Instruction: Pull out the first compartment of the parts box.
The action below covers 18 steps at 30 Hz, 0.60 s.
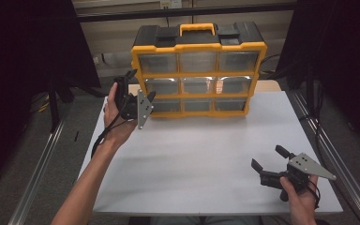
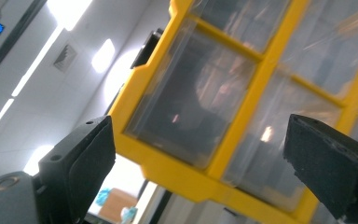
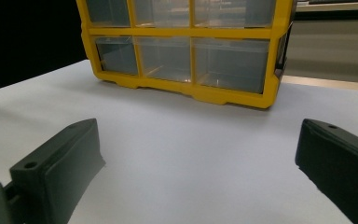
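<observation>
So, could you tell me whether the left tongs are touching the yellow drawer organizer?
Cannot tell: the left tongs are beside the organizer, but neither view plainly shows contact or a gap.

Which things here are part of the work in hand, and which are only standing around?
Part of the work:
- yellow drawer organizer, standing at the far side of the white table
- left hand-held gripper, open, raised beside the organizer's left edge
- right hand-held gripper, open, low over the near right of the table

Only around:
- metal frame rails beside the table
</observation>
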### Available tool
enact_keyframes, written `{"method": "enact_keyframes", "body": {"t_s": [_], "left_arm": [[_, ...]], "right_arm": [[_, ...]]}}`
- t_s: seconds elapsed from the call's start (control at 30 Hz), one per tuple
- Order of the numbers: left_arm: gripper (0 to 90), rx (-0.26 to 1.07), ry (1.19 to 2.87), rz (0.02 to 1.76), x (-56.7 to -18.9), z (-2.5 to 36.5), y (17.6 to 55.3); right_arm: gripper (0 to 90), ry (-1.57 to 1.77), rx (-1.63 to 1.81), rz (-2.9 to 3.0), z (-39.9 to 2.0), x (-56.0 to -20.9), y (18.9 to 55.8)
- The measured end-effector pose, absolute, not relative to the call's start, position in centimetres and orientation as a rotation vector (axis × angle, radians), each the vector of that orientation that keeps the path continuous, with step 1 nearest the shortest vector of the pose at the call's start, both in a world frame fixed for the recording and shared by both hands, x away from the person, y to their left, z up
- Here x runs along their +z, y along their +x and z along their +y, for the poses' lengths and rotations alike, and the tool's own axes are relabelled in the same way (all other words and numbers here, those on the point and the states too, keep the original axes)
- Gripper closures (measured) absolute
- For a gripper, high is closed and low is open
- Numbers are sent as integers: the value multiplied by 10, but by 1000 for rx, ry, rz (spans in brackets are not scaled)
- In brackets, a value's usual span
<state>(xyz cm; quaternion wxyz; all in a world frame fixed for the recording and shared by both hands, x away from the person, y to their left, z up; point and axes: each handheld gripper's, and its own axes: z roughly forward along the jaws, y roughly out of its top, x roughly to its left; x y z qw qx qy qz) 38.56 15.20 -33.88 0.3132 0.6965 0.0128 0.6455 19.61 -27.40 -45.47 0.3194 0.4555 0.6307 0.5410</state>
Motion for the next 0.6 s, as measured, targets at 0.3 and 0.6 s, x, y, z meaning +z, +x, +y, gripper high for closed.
{"method": "enact_keyframes", "body": {"t_s": [0.3,0.6], "left_arm": [[108,1848,1880,-30,-337,152,400],[164,1999,1951,-168,-333,142,415]], "right_arm": [[1,1209,1425,1659,-274,-455,197],[3,1200,1426,1658,-274,-455,196]]}}
